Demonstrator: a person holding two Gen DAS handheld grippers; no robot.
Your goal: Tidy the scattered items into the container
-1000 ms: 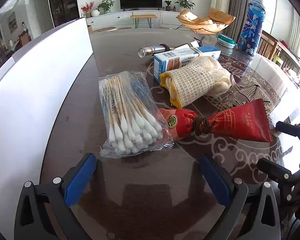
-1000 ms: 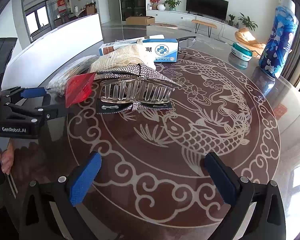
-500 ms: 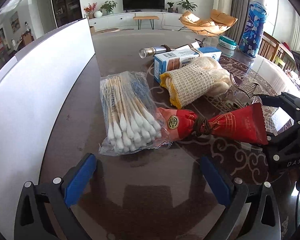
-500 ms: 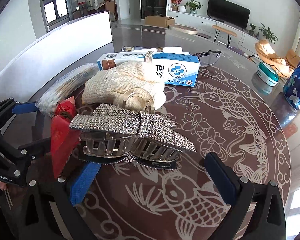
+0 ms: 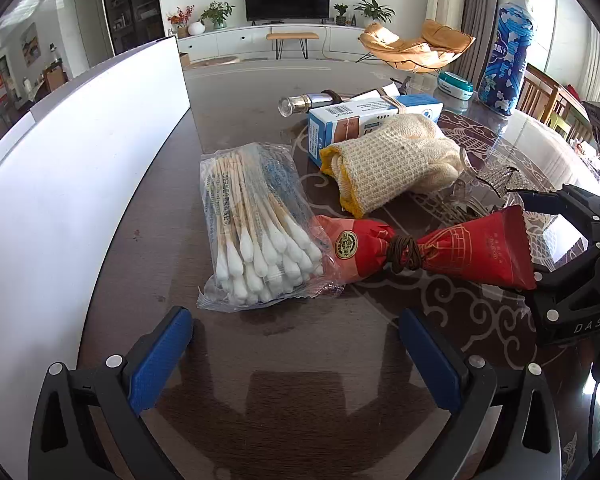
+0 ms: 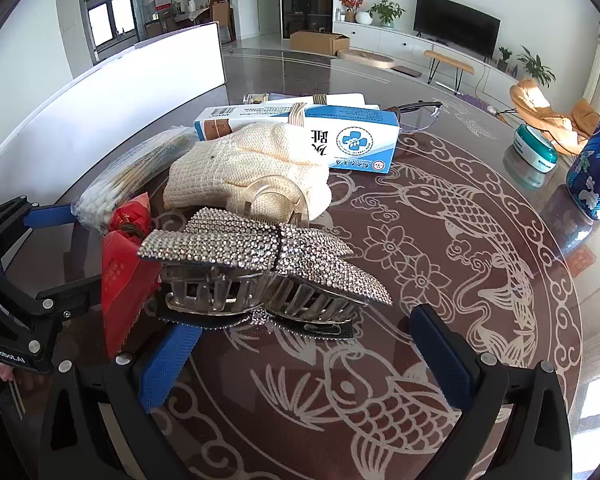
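Both pairs of jaws stand apart and empty; the right gripper [image 6: 304, 356] has closed in until the rhinestone hair claw [image 6: 260, 268] lies just ahead between them, ready for grasping.

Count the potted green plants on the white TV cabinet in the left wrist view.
3. One potted green plant stands left of the black TV; a small one and a larger one stand right of it on the white cabinet. Others may be hidden.
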